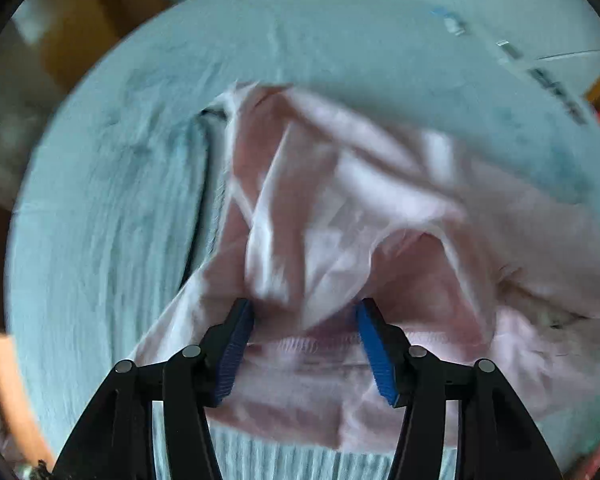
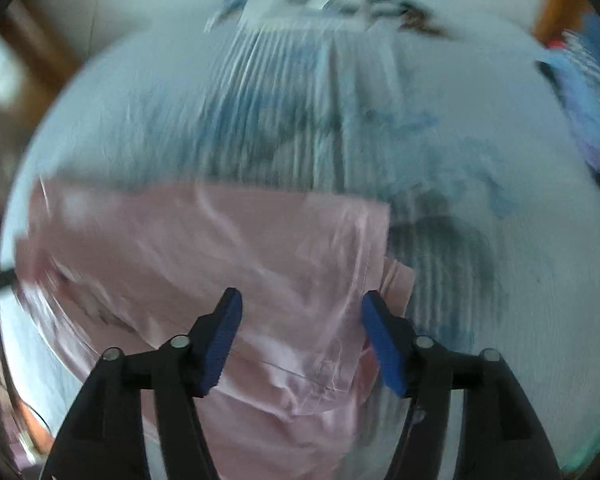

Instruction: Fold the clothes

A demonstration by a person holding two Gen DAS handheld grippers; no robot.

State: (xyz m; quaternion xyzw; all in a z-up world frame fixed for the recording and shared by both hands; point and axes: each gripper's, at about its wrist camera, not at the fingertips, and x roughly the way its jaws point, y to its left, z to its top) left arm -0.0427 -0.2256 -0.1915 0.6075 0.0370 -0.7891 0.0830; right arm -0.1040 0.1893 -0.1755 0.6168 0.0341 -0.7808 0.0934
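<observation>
A pale pink garment lies crumpled on a light blue bed sheet. My left gripper is open just above its bunched fabric, a ribbed hem between the blue pads. In the right wrist view the same pink garment lies spread with a folded edge on its right side. My right gripper is open over it, holding nothing. Both views are blurred by motion.
The bed sheet is ribbed and wrinkled. A blue patterned cloth lies at the far right edge. Small items sit on the sheet at the far right. Brown wooden furniture stands beyond the bed at the left.
</observation>
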